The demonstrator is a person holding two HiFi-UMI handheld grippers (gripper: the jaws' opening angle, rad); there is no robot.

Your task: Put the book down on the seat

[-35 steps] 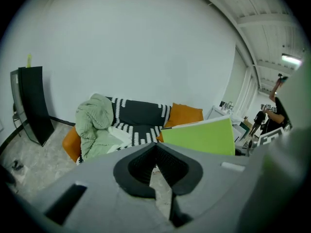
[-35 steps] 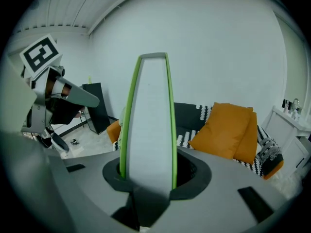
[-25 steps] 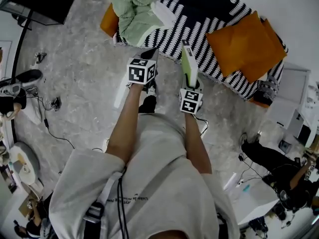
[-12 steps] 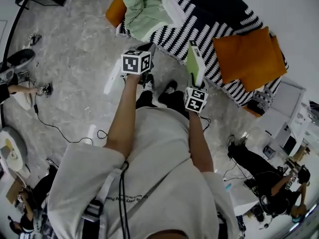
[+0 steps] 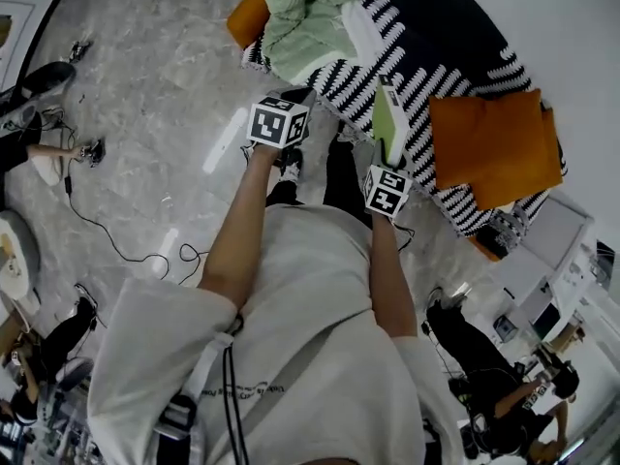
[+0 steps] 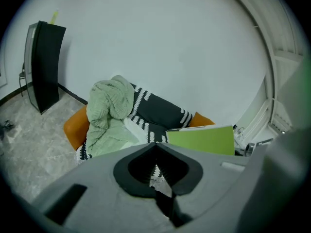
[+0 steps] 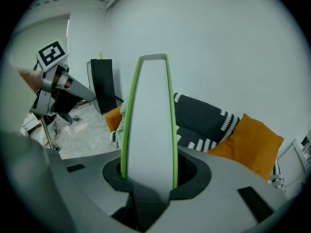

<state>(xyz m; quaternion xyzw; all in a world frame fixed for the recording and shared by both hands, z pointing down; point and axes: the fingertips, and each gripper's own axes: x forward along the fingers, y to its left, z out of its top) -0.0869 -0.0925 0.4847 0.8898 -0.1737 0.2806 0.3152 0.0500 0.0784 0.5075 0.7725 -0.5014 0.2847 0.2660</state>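
My right gripper (image 5: pixel 386 159) is shut on a green-covered book (image 5: pixel 389 122), held on edge with its white page edge (image 7: pixel 148 130) facing the camera. The book hangs over the front edge of the black-and-white patterned sofa seat (image 5: pixel 436 46). The right gripper's jaws (image 7: pixel 148 181) clamp the book's lower end. In the left gripper view the book (image 6: pixel 204 140) shows flat-on at the right. My left gripper (image 5: pixel 294 98) is level with it on the left, above the floor just before the sofa. It is shut (image 6: pixel 156 177) and holds nothing.
A crumpled green blanket (image 5: pixel 308 13) lies on the sofa's left end over an orange cushion (image 5: pixel 249 15). Two more orange cushions (image 5: pixel 496 148) sit at the right end. Cables (image 5: pixel 116 235) trail over the marble floor. A black panel (image 6: pixel 44 64) stands by the wall.
Both grippers have moved toward the sofa and a little down. The book now reaches over the seat's front edge. The grip on the book is unchanged.
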